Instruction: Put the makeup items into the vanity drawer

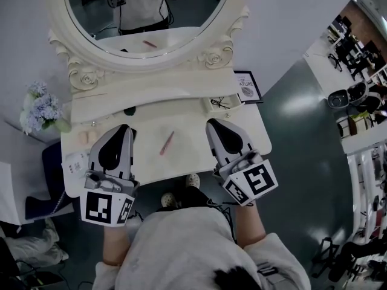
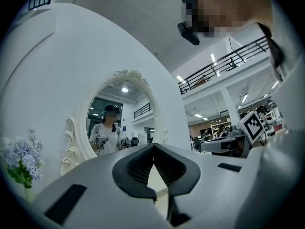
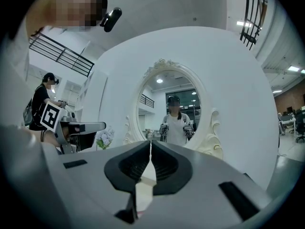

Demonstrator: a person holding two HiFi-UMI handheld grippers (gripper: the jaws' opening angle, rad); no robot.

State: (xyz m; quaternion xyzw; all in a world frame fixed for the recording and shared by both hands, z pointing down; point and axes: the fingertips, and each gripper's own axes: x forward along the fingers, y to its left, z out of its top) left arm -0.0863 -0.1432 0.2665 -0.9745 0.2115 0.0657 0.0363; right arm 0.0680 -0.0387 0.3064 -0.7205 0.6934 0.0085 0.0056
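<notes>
Two shut hand-held grippers over a white counter, with a pink makeup stick between them.

I saw a big oval mirror point(image 1: 145, 14) with a carved white frame at the back of the white counter point(image 1: 193, 144). I held the left hand-held gripper point(image 1: 124, 128) over the left side of the counter and the right hand-held gripper point(image 1: 213, 124) over the right side. Each one had its jaws pressed together with nothing in them. A bunch of pale blue flowers point(image 1: 39, 104) was by the back left corner, and a small framed card point(image 1: 248, 87) was by the back right corner. The pink makeup stick point(image 1: 167, 142) lay flat on the counter between the two grippers, and neither one touched it.
</notes>
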